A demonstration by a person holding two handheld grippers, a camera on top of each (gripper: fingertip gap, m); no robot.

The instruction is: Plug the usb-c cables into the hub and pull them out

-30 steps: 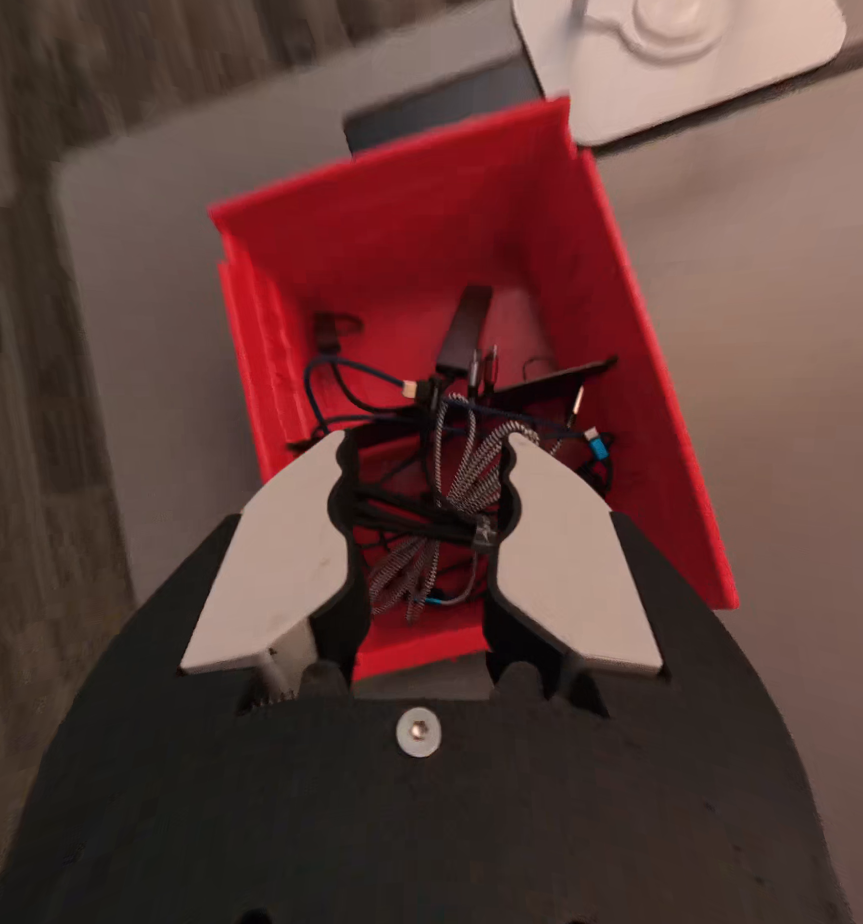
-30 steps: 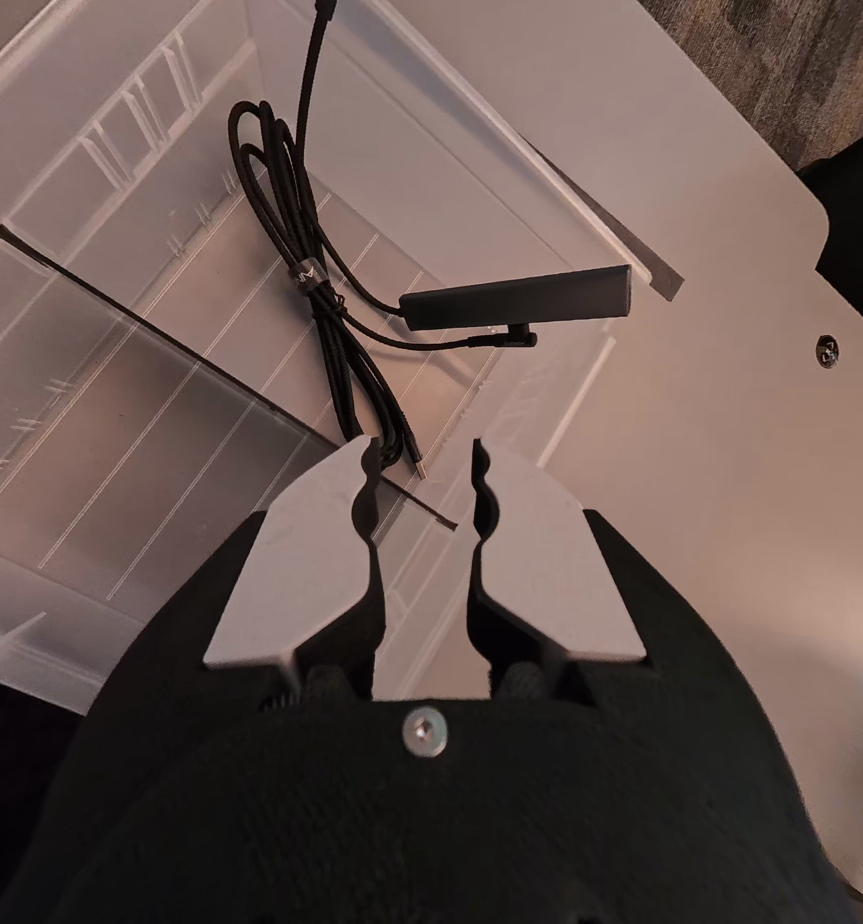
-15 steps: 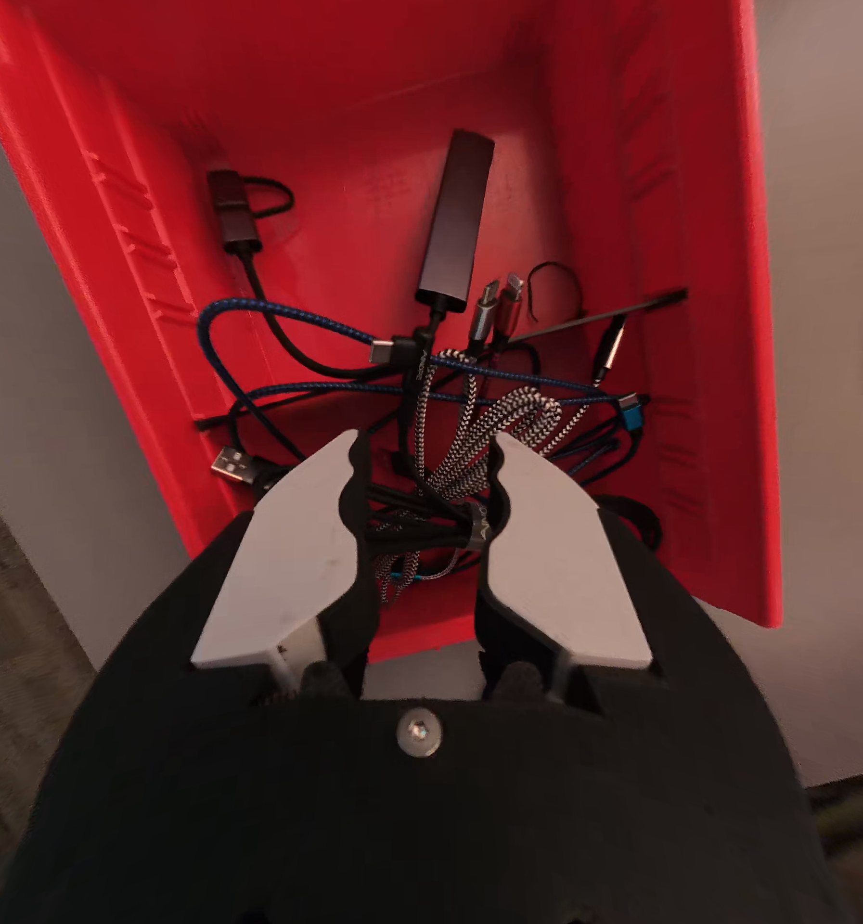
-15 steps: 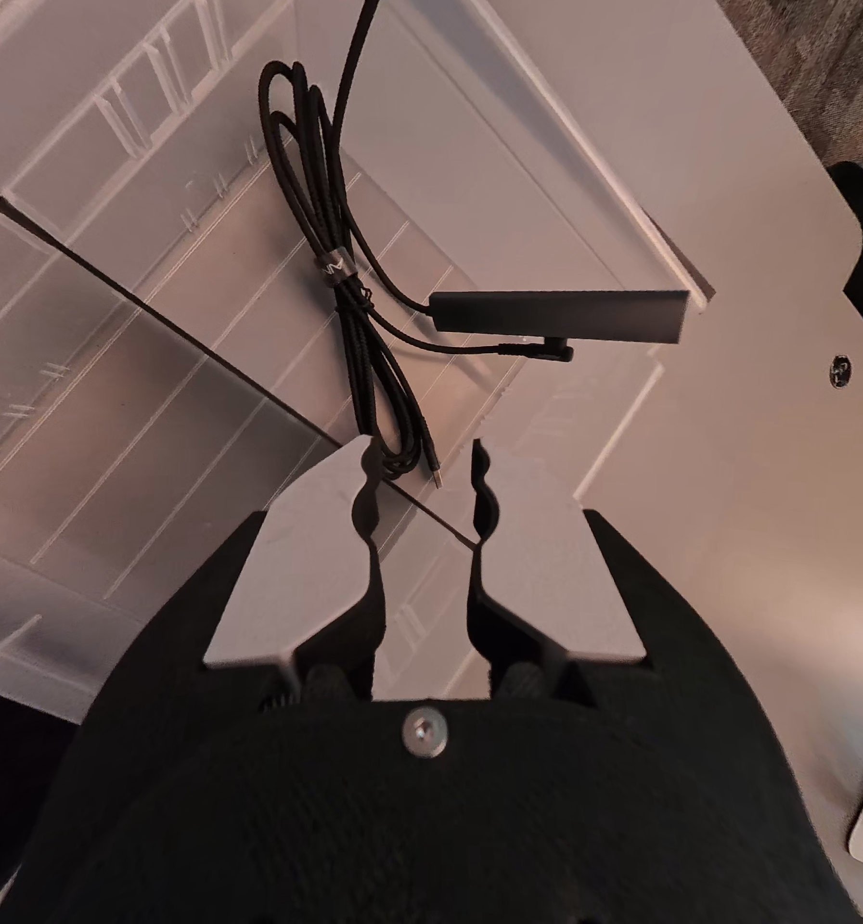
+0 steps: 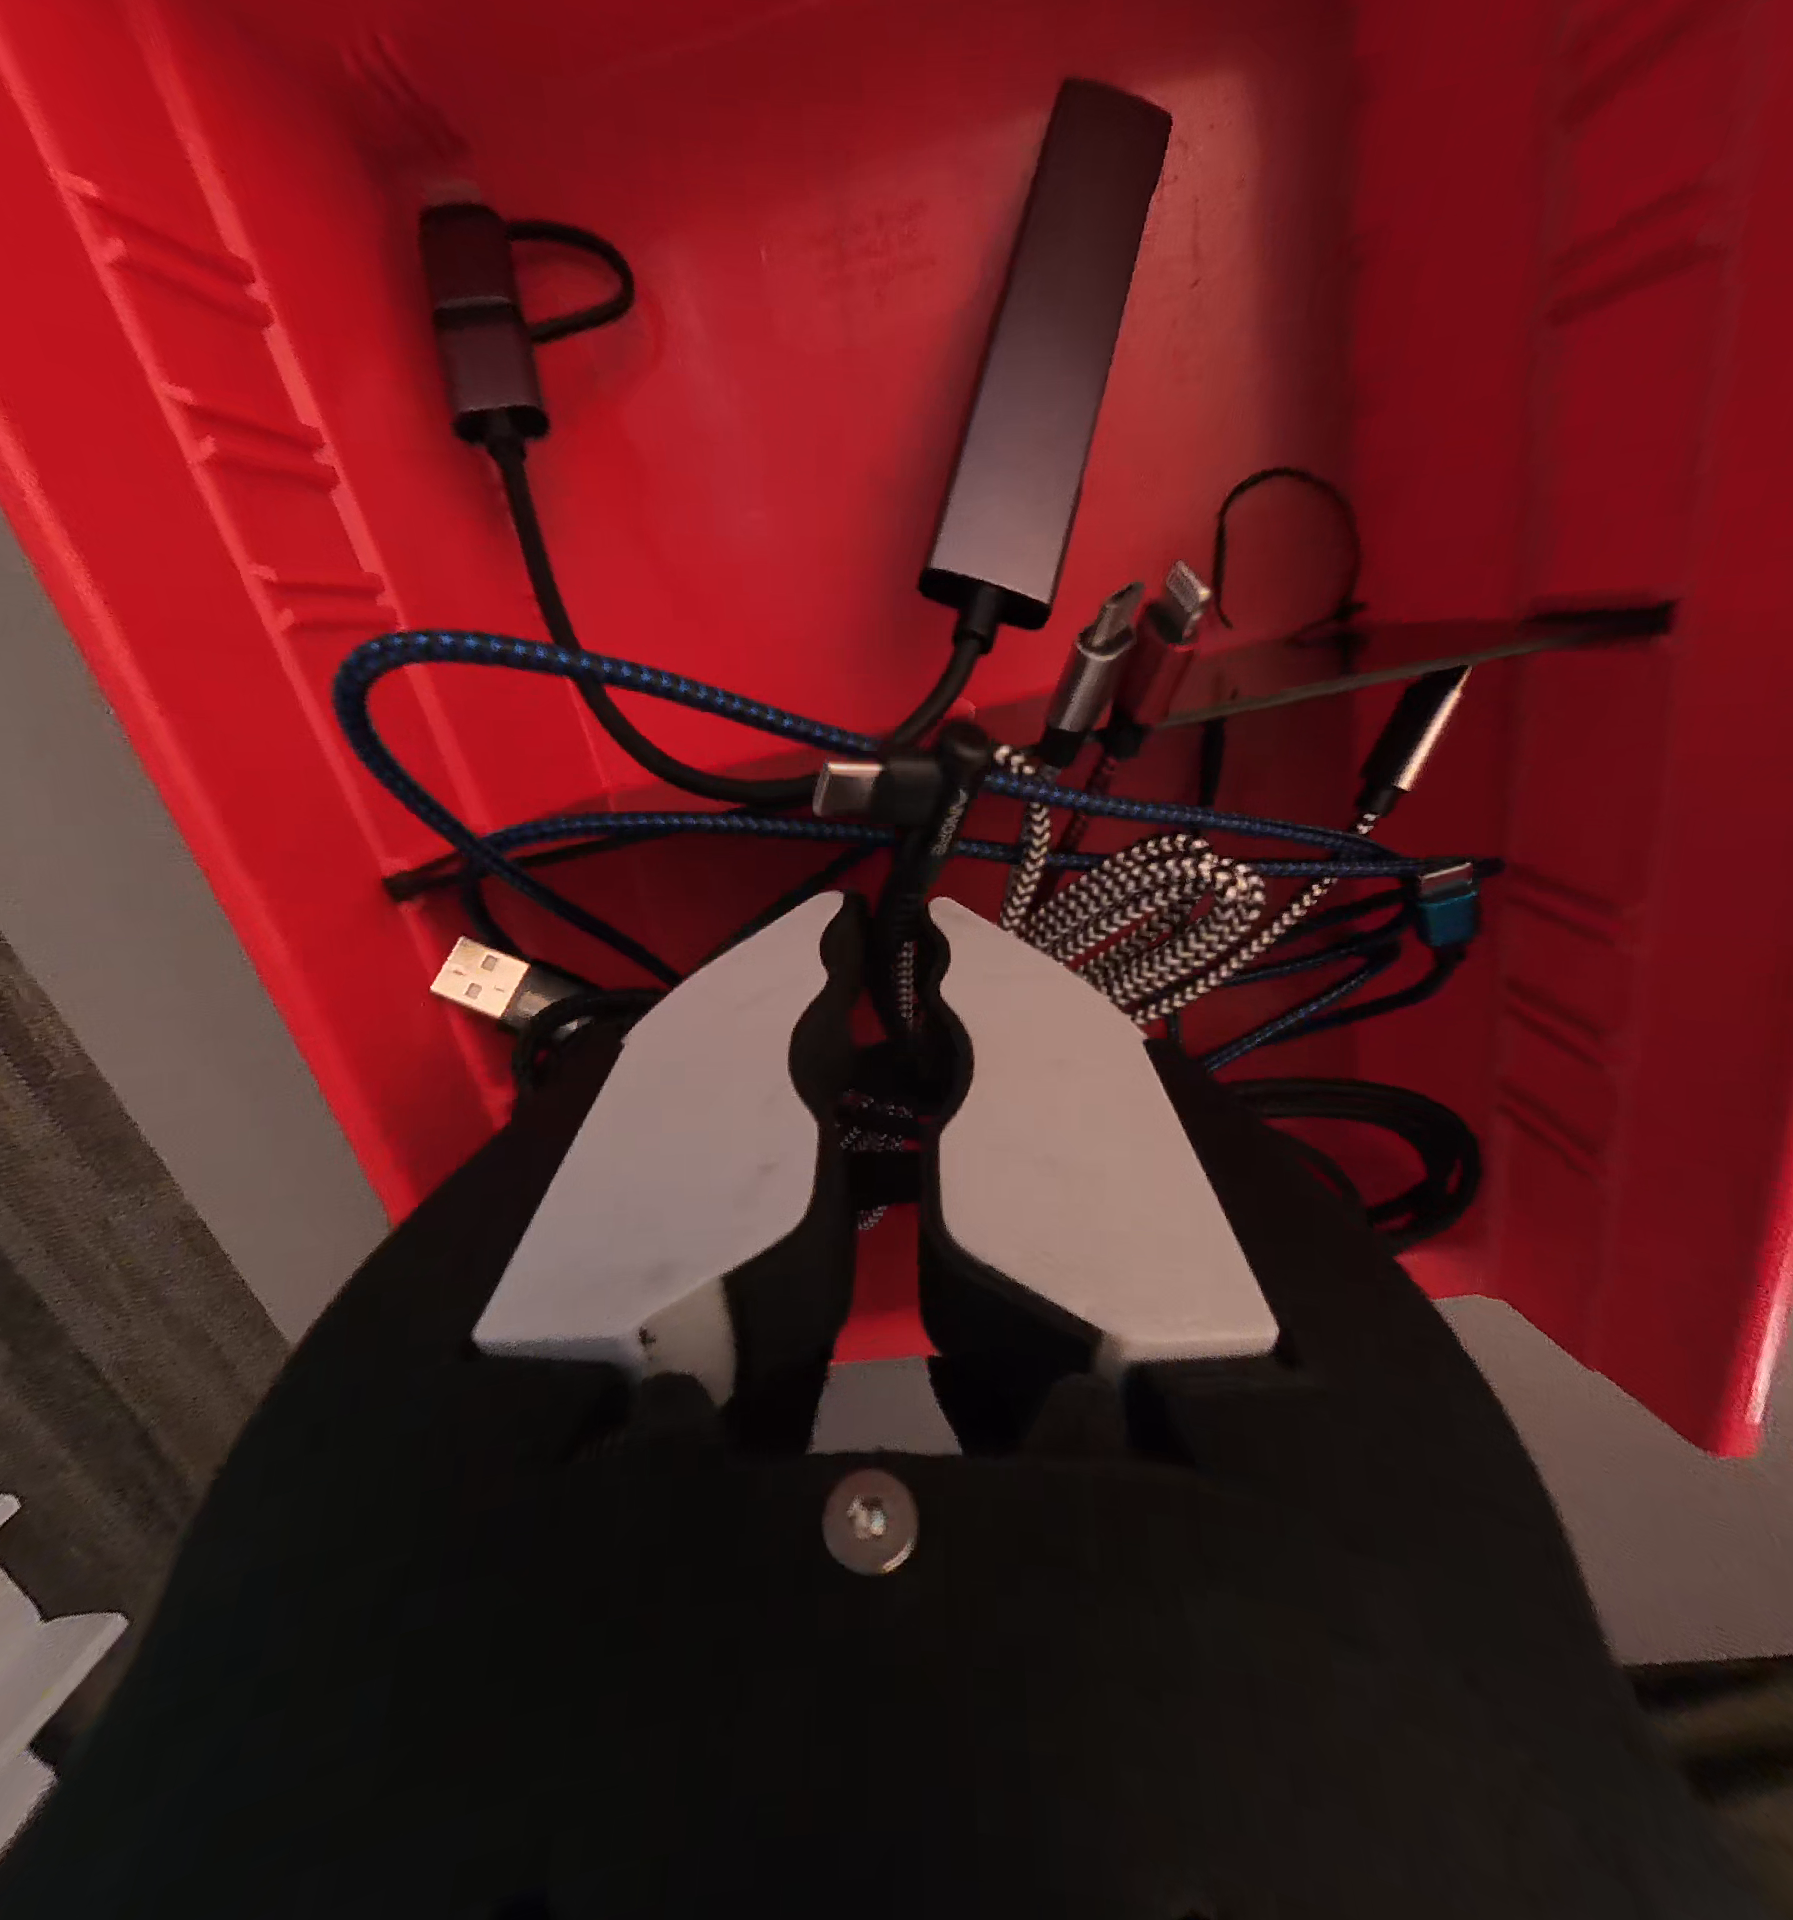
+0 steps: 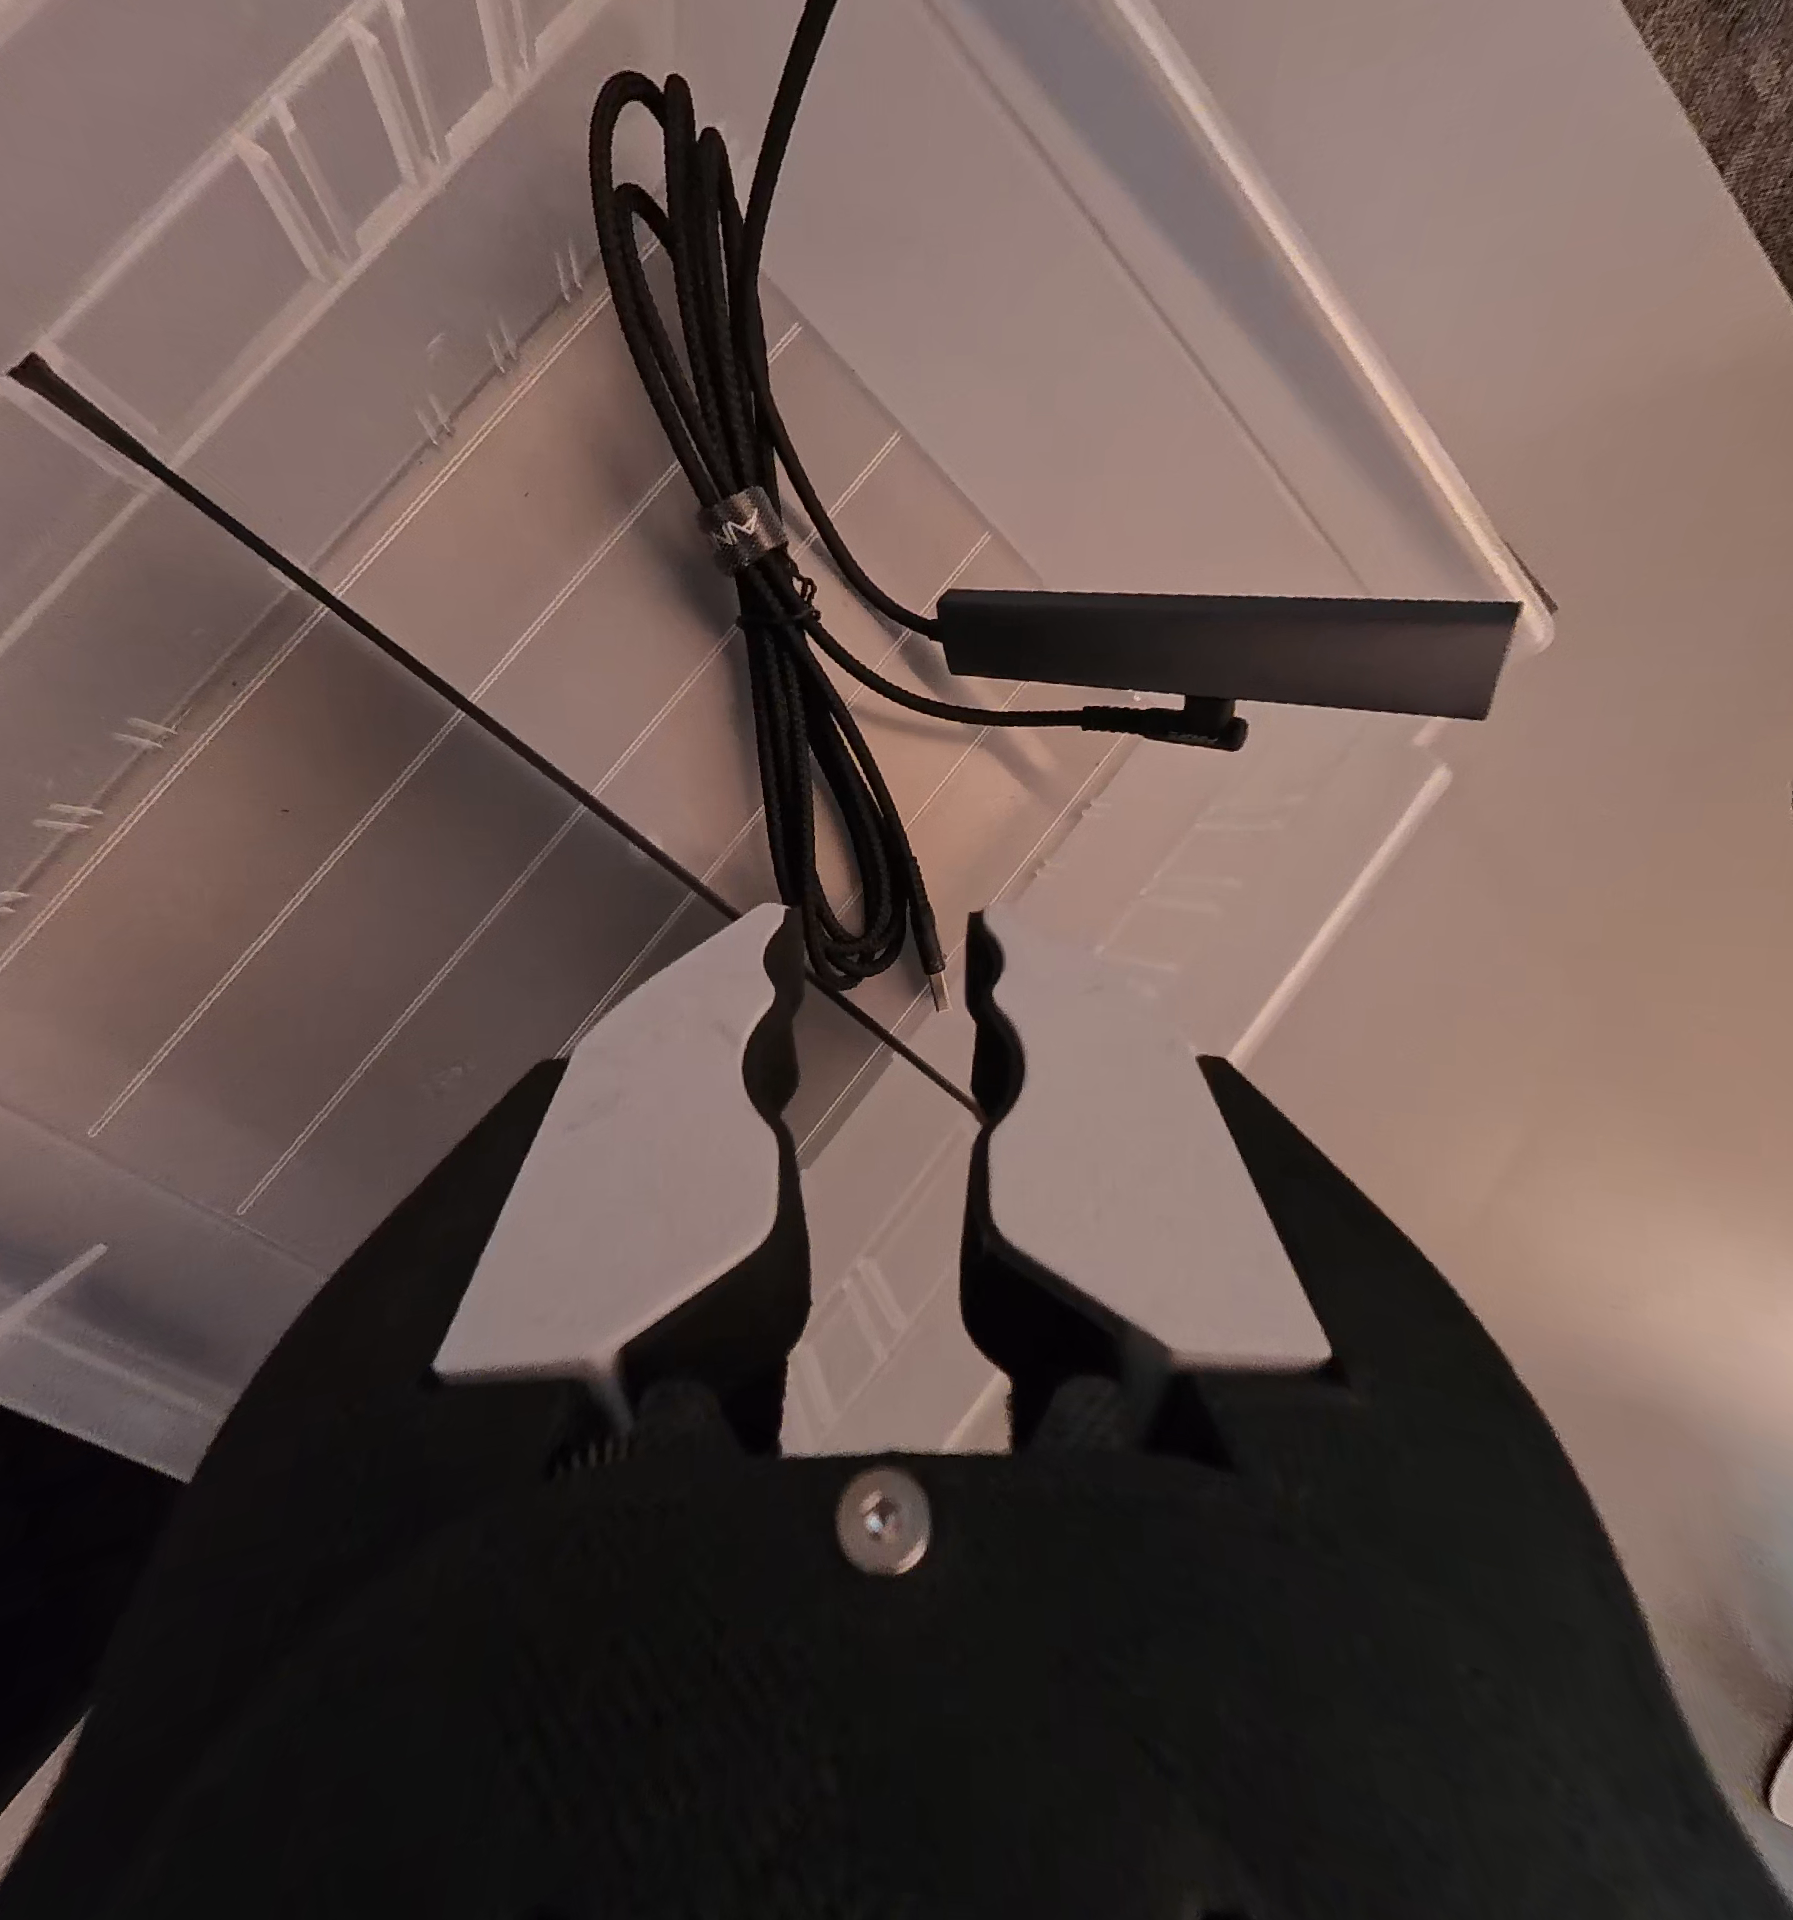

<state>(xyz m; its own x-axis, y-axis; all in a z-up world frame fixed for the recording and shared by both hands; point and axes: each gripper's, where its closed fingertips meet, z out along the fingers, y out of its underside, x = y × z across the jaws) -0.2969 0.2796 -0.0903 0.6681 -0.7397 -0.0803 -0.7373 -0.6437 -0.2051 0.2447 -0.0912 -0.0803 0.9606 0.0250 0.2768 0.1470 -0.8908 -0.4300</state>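
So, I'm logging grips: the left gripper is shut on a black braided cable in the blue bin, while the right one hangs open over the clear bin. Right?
Nearly. The bin is red, not blue, as the left wrist view shows. The rest holds: the left gripper is shut on the black braided cable, and the right gripper hangs open over the clear bin.

The left gripper (image 5: 887, 920) has dropped deeper into the red bin (image 5: 1650, 623) — its fingers, wide apart before, now pinch the black cable (image 5: 907, 894). The right gripper (image 6: 876, 930) edged slightly forward.
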